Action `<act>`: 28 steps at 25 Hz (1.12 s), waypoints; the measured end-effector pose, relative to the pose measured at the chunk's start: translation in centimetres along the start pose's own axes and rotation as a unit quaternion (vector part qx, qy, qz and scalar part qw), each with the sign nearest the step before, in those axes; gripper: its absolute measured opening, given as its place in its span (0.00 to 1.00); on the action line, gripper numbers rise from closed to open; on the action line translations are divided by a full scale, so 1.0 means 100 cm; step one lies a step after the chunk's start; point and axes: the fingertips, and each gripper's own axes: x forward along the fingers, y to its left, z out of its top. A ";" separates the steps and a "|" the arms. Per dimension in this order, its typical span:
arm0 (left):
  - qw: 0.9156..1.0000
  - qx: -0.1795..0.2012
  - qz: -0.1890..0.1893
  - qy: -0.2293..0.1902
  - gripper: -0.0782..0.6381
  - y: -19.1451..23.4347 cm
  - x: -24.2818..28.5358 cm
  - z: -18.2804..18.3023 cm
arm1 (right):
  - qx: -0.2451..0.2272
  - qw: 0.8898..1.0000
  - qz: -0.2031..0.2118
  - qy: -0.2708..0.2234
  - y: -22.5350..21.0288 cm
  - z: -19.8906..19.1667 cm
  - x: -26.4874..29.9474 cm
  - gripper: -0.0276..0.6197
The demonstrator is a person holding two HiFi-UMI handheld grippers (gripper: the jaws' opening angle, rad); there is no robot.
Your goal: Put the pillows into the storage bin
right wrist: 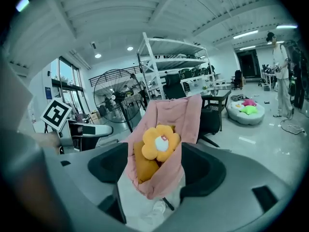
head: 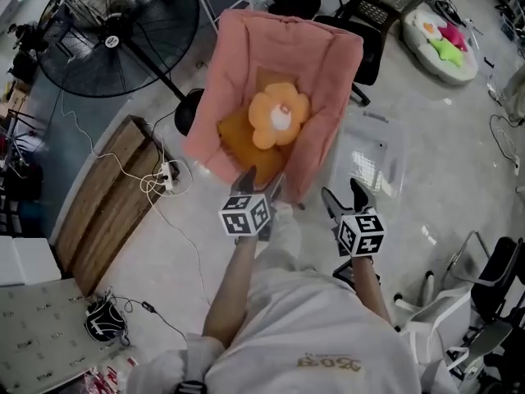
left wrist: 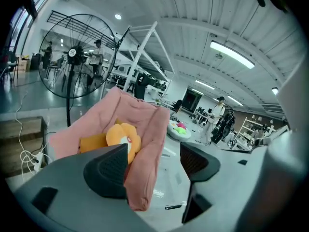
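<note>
An orange flower-shaped pillow (head: 279, 115) (left wrist: 123, 137) (right wrist: 159, 143) lies on a flat orange pillow (head: 238, 138) (right wrist: 145, 166) in the seat of a pink padded chair (head: 246, 56) (left wrist: 147, 124) (right wrist: 169, 112). A clear plastic storage bin (head: 369, 158) stands on the floor just right of the chair. My left gripper (head: 262, 179) (left wrist: 153, 158) hovers at the chair's front edge, open and empty. A little to its right, my right gripper (head: 343, 191) (right wrist: 157, 166) hangs in front of the bin, also open with nothing between its fingers.
A big black floor fan (head: 123, 31) stands at the back left. A wooden platform (head: 107, 195) with a power strip and cables (head: 168, 175) lies to the left. A black office chair (head: 361, 23) is behind the pink one. A white cushion holding more flower pillows (head: 439, 39) is far right.
</note>
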 end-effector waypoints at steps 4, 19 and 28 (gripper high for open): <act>1.000 -0.007 0.014 0.027 0.60 0.045 0.055 0.025 | -0.021 1.000 0.005 0.023 -0.012 0.023 0.075 0.57; 0.992 -0.051 0.021 0.111 0.61 0.164 0.186 0.032 | -0.081 0.990 0.015 0.118 -0.042 0.046 0.275 0.57; 0.988 -0.054 0.026 0.143 0.60 0.205 0.236 0.024 | -0.071 0.980 0.020 0.183 -0.055 0.000 0.339 0.57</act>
